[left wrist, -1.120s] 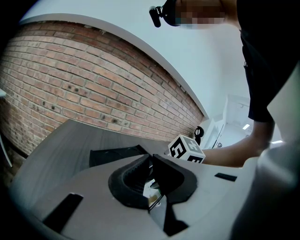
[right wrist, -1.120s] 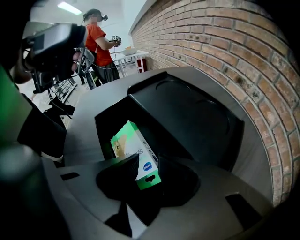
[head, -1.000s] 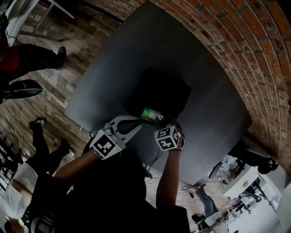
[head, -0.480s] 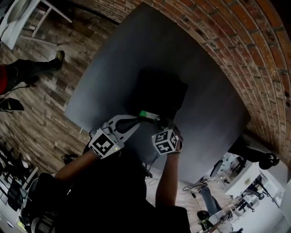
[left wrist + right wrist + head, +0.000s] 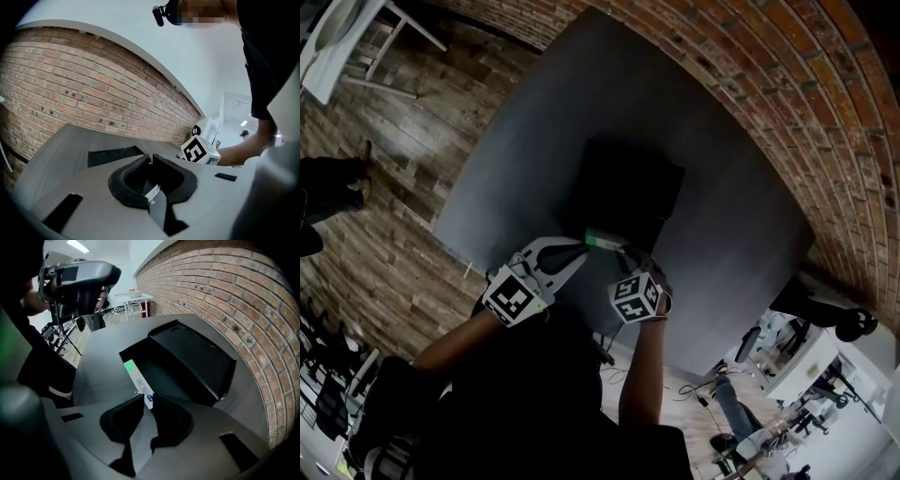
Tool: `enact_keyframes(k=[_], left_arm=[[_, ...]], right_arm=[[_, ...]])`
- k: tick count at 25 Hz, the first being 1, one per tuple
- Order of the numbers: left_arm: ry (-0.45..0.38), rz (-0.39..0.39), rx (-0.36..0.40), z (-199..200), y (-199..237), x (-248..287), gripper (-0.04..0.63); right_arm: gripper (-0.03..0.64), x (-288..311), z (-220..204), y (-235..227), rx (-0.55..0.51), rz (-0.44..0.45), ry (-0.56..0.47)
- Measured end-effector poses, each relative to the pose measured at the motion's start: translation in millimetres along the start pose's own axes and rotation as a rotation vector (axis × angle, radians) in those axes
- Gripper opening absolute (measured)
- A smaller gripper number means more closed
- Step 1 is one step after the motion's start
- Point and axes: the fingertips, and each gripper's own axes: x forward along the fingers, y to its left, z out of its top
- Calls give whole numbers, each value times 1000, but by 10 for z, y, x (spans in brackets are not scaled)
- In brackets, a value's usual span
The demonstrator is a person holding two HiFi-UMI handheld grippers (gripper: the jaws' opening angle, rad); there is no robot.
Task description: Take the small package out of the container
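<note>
A brick wall [image 5: 806, 84] is curving round the far and right sides of a grey desk [image 5: 534, 122], where a person is working w/ two hand-held grippers. A black container [image 5: 628, 187] is sitting open near the desk's middle, its lid [image 5: 192, 352] folded back on the far side. The left gripper [image 5: 151, 158] is pointing nearly level toward the container's near-left corner, its jaws pressed together w/ nothing showing between them. The right gripper [image 5: 149, 398] is pointing steeply down just beside it, at the container's near edge. Its jaws have just been closing and are now pinching the near end of the small package [image 5: 137, 378], standing narrow on it. The package (a slim white strip w/ a green far end and dark print) is slanting away from the jaws over the container's near rim, approx. at the front-left corner. Whether it is touching the rim cannot be told.
</note>
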Motion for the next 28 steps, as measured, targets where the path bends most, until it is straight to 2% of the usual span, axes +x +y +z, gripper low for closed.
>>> enact_keyframes(k=[14, 23, 28], left_arm=[[-10, -6, 5, -42, -80, -196, 49], [-16, -18, 22, -10, -16, -363, 49], [-22, -37, 43, 13, -24, -472, 49]], right_arm=[[69, -2, -16, 15, 14, -68, -14], [69, -103, 57, 12, 64, -120, -27], [55, -230, 127, 46, 139, -163, -73]])
